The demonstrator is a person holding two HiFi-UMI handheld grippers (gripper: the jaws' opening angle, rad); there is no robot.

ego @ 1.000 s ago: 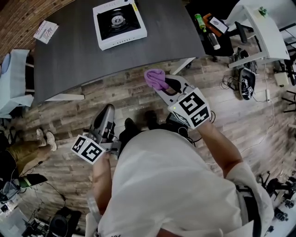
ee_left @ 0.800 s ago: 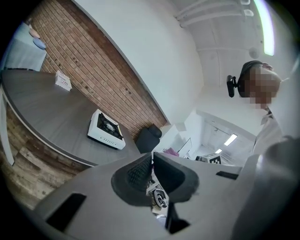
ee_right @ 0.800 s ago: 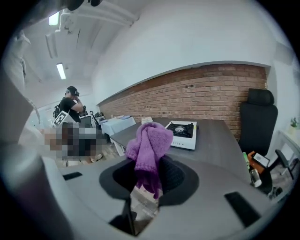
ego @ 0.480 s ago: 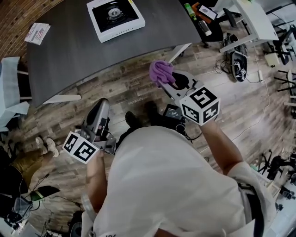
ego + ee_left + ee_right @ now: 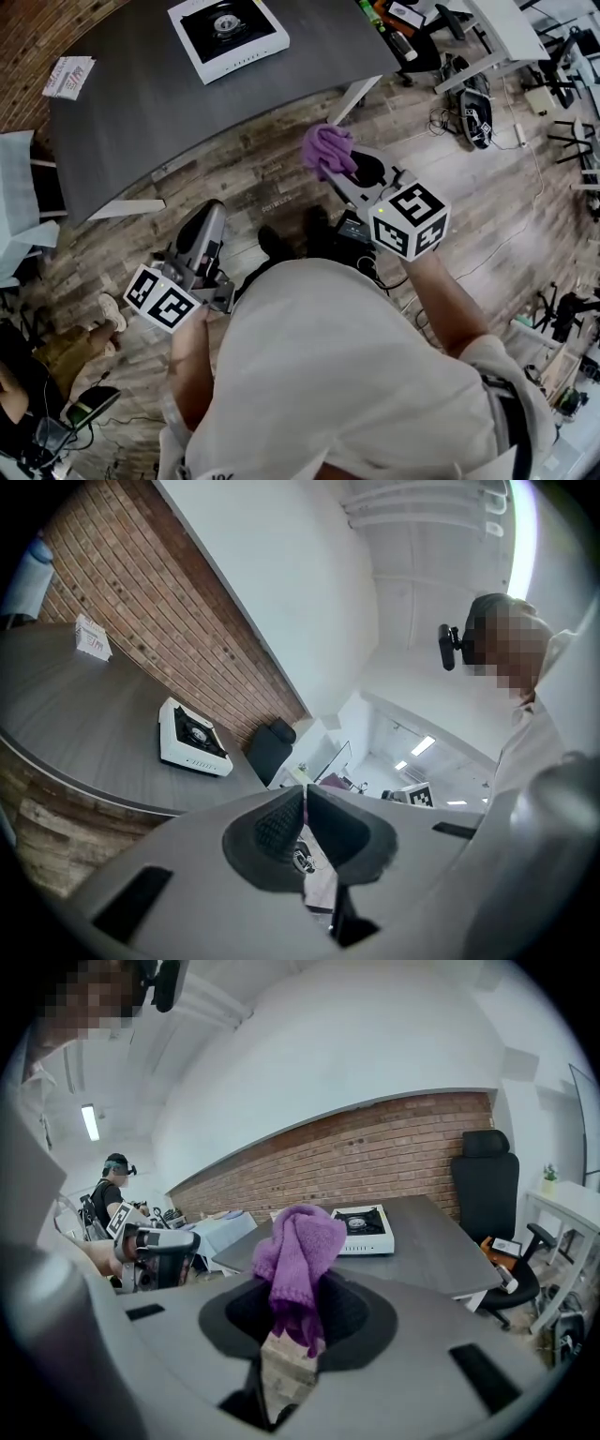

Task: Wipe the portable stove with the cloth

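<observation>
Cloth (image 5: 302, 1241), purple knit, bunched and pinched fast in the jaws of my right gripper (image 5: 298, 1288); carried raised, I judge, ready for wiping. Left gripper (image 5: 305, 817): jaws pressed together on nothing, held low as a spare. Portable stove (image 5: 228, 36): white casing, black top, central burner; sits on the grey worktop (image 5: 141, 103), well apart from both grippers. Wiping not yet begun.

knitted cloth (image 5: 298, 1241), matt wood-grain table (image 5: 187, 103)

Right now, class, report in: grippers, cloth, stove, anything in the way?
Right gripper shut on purple cloth, in the air short of the table. Left gripper shut, empty. Portable stove on table, untouched. No obstacle seen.
</observation>
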